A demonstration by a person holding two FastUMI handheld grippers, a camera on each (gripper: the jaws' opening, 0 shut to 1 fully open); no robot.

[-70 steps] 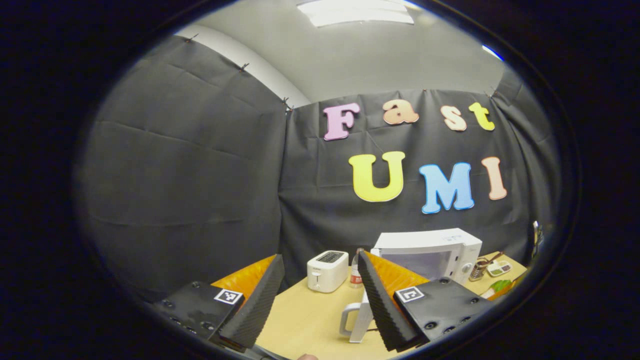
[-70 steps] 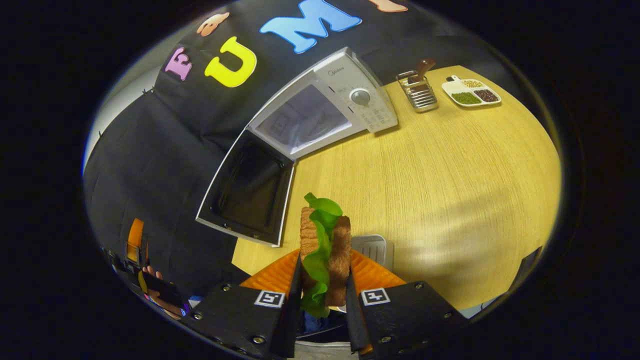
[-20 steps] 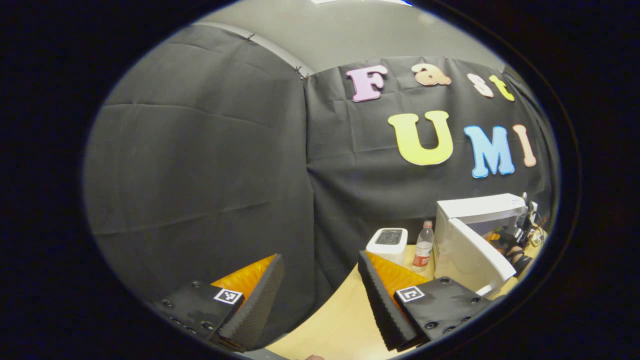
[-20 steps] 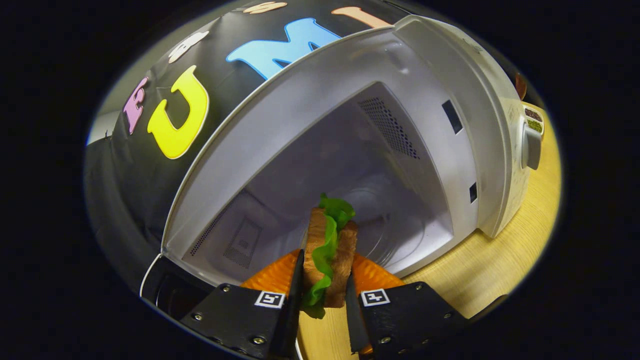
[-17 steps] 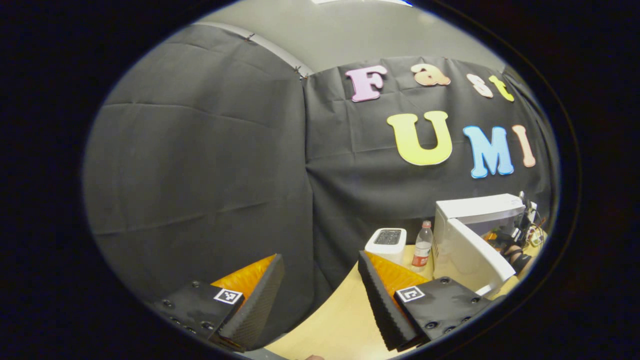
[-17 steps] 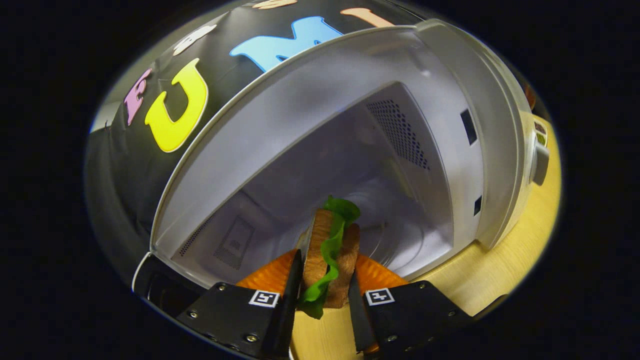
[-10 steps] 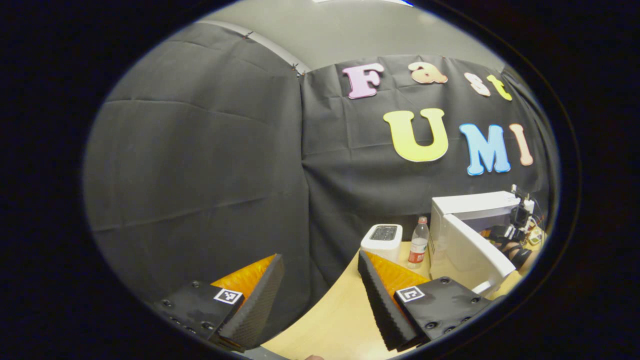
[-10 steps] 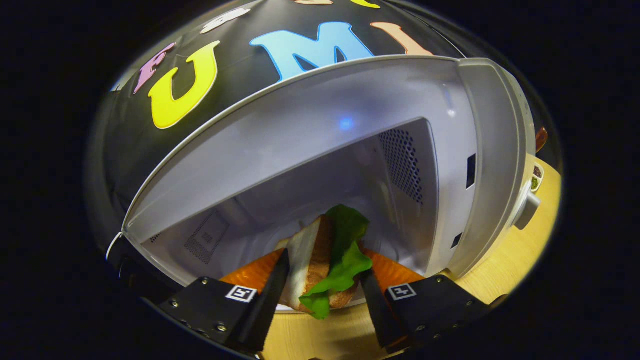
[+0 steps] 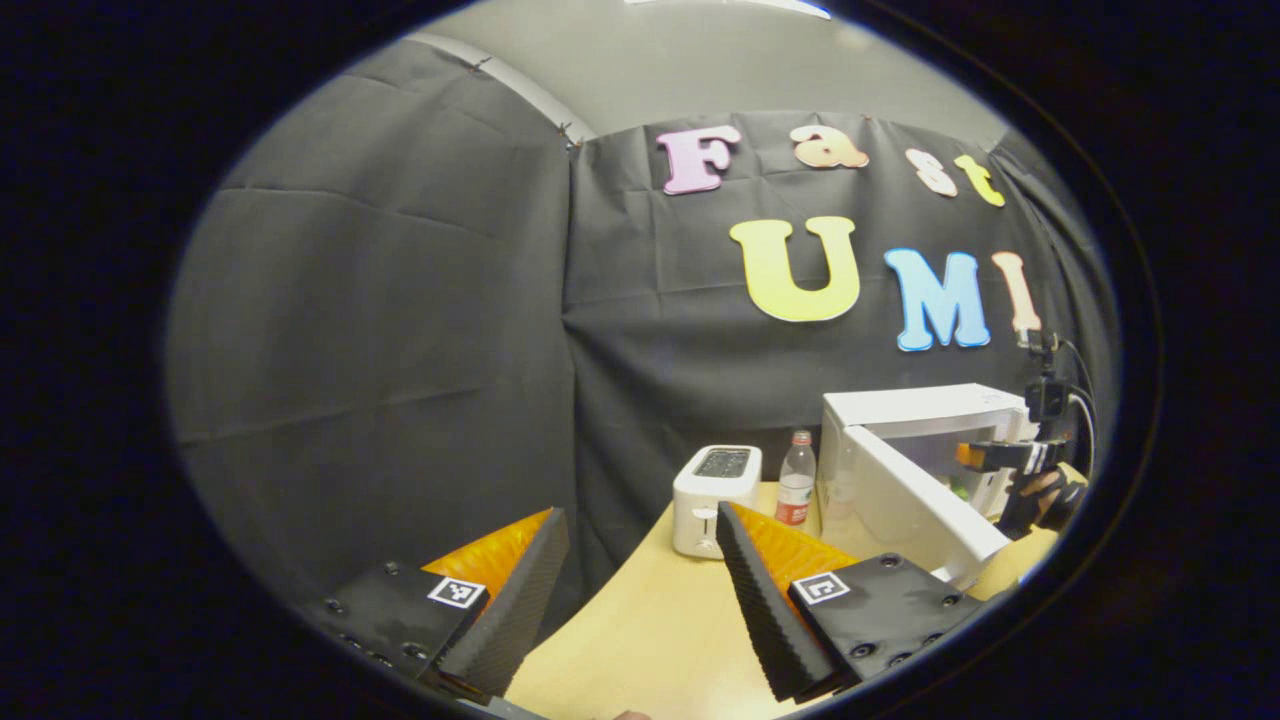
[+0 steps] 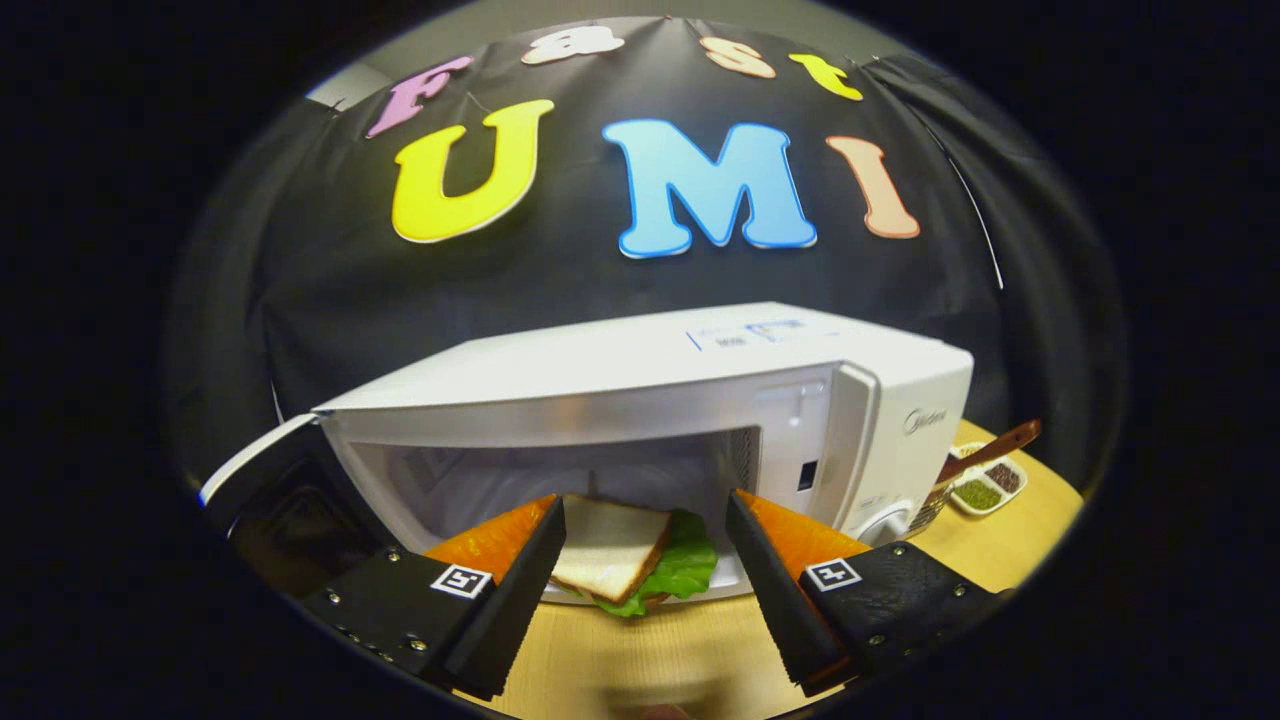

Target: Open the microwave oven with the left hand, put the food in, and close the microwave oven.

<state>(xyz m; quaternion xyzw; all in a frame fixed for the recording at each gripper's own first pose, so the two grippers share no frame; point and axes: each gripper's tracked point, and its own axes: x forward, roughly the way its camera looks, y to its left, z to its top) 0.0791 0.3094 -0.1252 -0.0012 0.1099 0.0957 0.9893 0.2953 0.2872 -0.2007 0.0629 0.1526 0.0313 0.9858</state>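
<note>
The white microwave [image 10: 650,370] stands with its door [image 10: 260,480] swung open to the left. A sandwich [image 10: 625,555] of bread and green lettuce lies flat on the floor of the cavity, near the front. My right gripper [image 10: 640,600] is open just outside the cavity, its fingers on either side of the sandwich and apart from it. In the left gripper view, my left gripper [image 9: 640,610] is open and holds nothing, low over the table's left end. Far to its right are the microwave [image 9: 920,410], the open door [image 9: 910,500] and the right gripper [image 9: 1000,455] held by a hand [image 9: 1040,500].
A white toaster [image 9: 715,485] and a small bottle [image 9: 797,480] stand left of the microwave on the wooden table [image 9: 650,640]. Right of the microwave are a divided dish of seeds [image 10: 985,490] and a brown-handled utensil [image 10: 995,448] in a rack.
My right gripper has opened, let go of the sandwich inside the microwave and drawn back out, levelling. The left gripper has stayed open and turned slightly.
</note>
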